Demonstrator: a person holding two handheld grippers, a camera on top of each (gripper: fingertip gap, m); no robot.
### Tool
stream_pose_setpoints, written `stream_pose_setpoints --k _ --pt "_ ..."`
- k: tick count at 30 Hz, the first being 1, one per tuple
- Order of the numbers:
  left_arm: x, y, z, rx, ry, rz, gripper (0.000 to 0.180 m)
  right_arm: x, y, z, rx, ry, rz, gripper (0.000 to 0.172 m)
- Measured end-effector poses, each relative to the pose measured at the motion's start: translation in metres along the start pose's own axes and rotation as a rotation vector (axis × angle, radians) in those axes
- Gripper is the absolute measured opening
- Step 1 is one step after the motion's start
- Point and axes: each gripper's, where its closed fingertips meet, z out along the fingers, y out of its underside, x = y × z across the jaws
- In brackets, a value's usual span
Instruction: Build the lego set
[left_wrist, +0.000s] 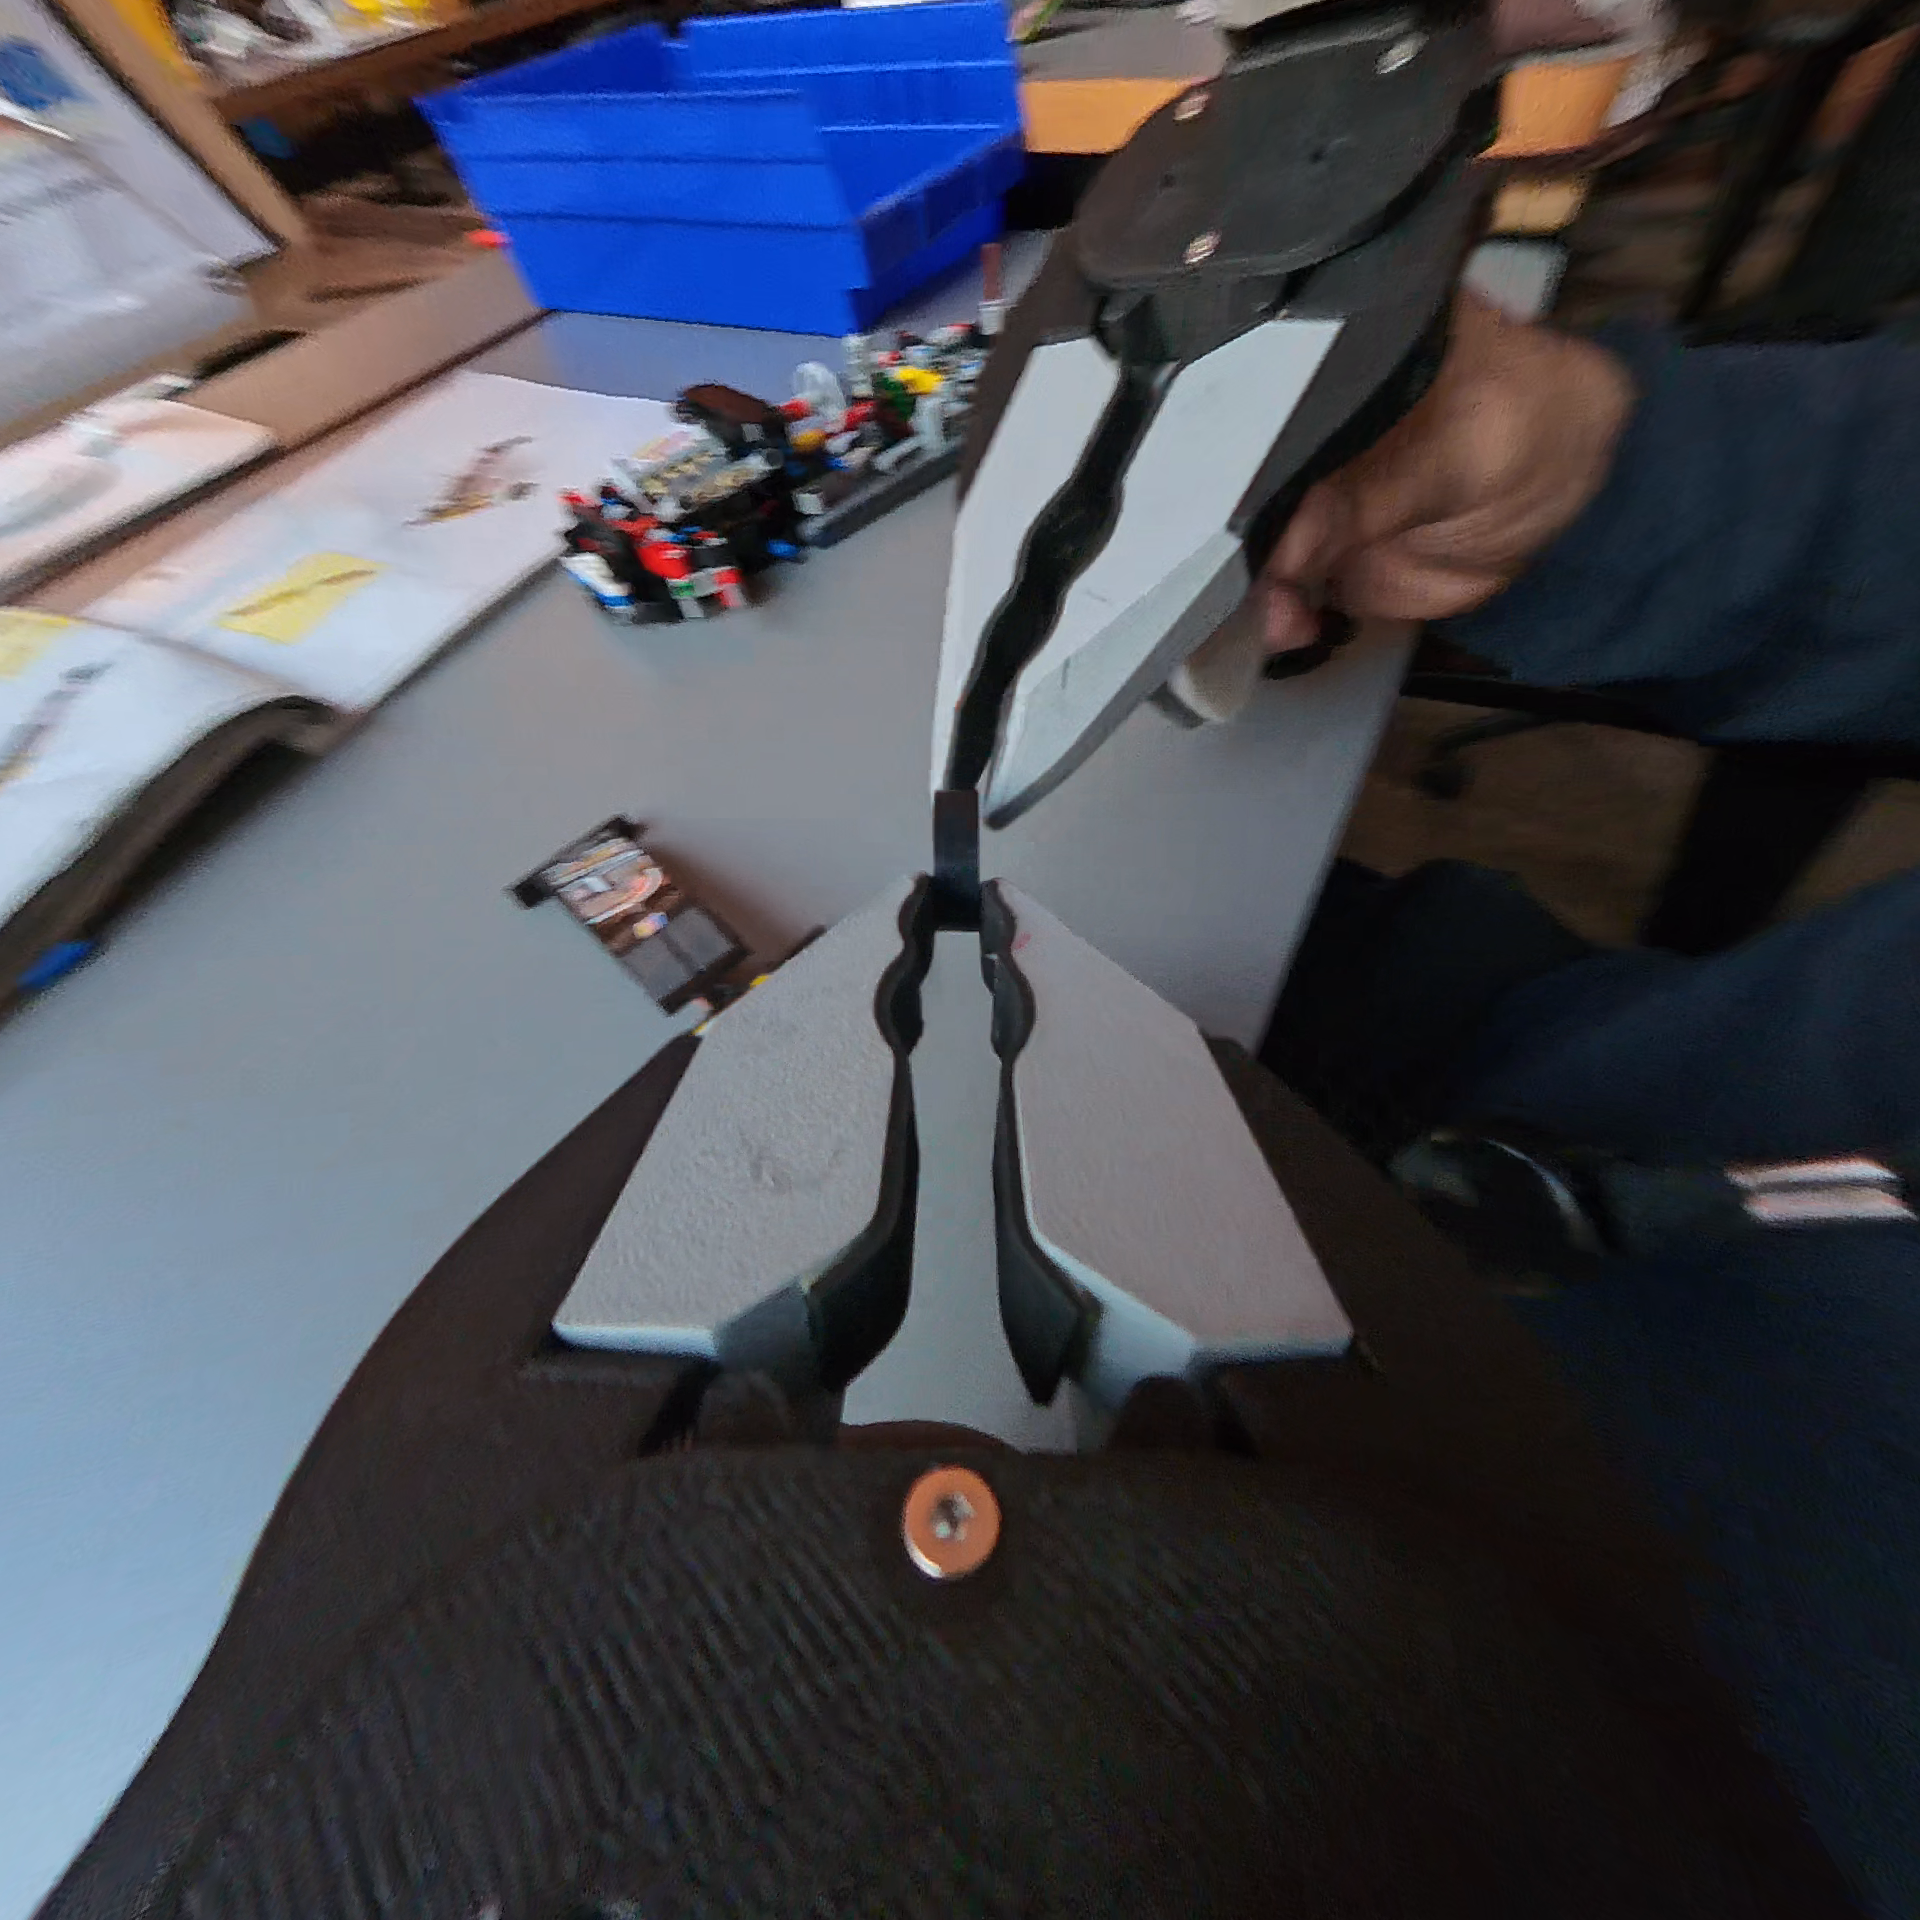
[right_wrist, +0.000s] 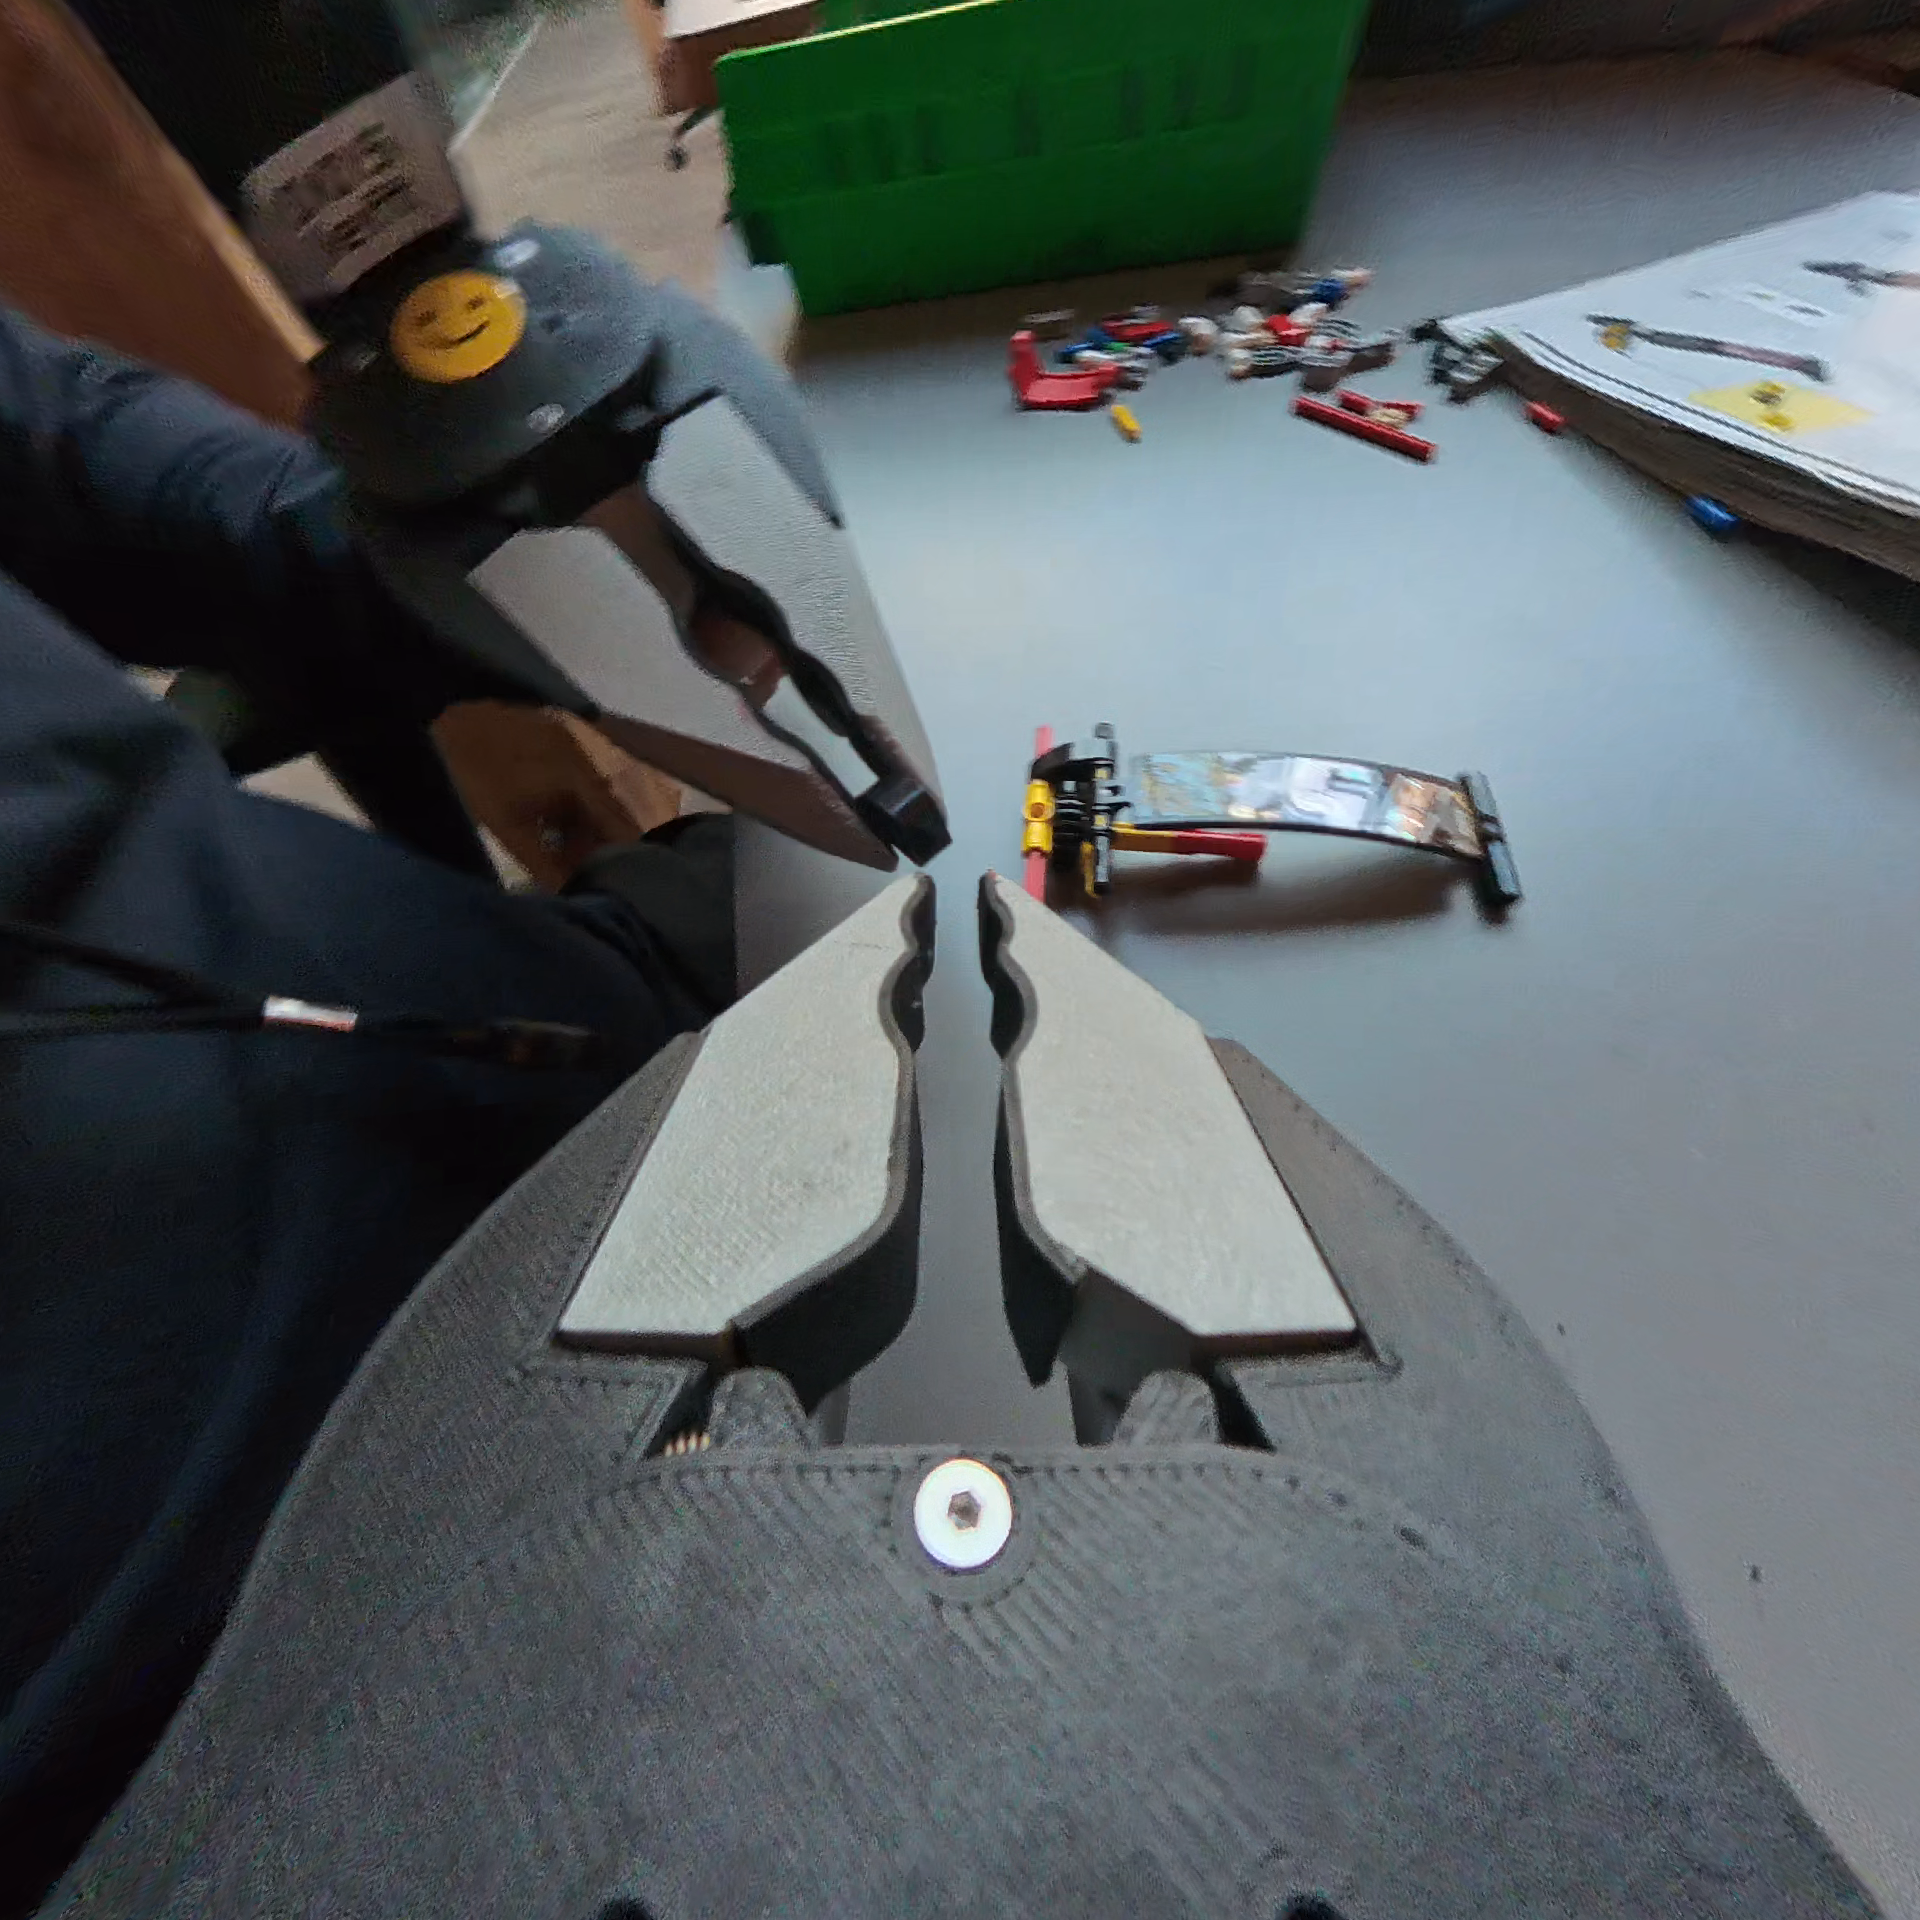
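Note:
My left gripper (left_wrist: 956, 906) is shut on a small black piece (left_wrist: 956, 847) that sticks up out of its fingertips. The right wrist view shows the same piece (right_wrist: 902, 816) pinched at the left gripper's tip (right_wrist: 883, 826). My right gripper (right_wrist: 956, 891) has its jaws a narrow gap apart with nothing between them. It hovers just short of the black piece. In the left wrist view the right gripper's tip (left_wrist: 968, 784) meets the top of the piece. A small brick assembly with a curved stickered panel (right_wrist: 1299, 795) lies on the grey table (right_wrist: 1351, 1143) just ahead of the right gripper, and it also shows in the left wrist view (left_wrist: 634, 914).
A pile of loose bricks (left_wrist: 769, 488) (right_wrist: 1226, 332) lies farther back. An open instruction booklet (left_wrist: 312, 561) (right_wrist: 1714, 364) lies beside it. A blue bin (left_wrist: 748, 156) and a green bin (right_wrist: 1018, 145) stand at the back. A person's hand (left_wrist: 1455, 488) holds the right gripper by the table edge. Less than 4 cm separates the two grippers' tips.

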Motion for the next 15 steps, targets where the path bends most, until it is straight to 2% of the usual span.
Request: stream_pose_setpoints --k 3,8,15 --pt "-0.014 0.001 0.004 -0.027 -0.156 0.043 0.006 0.009 -0.007 -0.004 0.09 0.076 0.142 0.01" --pt "-0.019 0.001 0.006 -0.048 -0.266 0.139 0.005 0.016 -0.007 -0.004 0.11 0.206 0.19 0.014" --pt "-0.012 -0.007 0.006 -0.026 -0.283 0.253 0.006 0.004 -0.016 0.006 0.176 0.059 0.297 0.016"
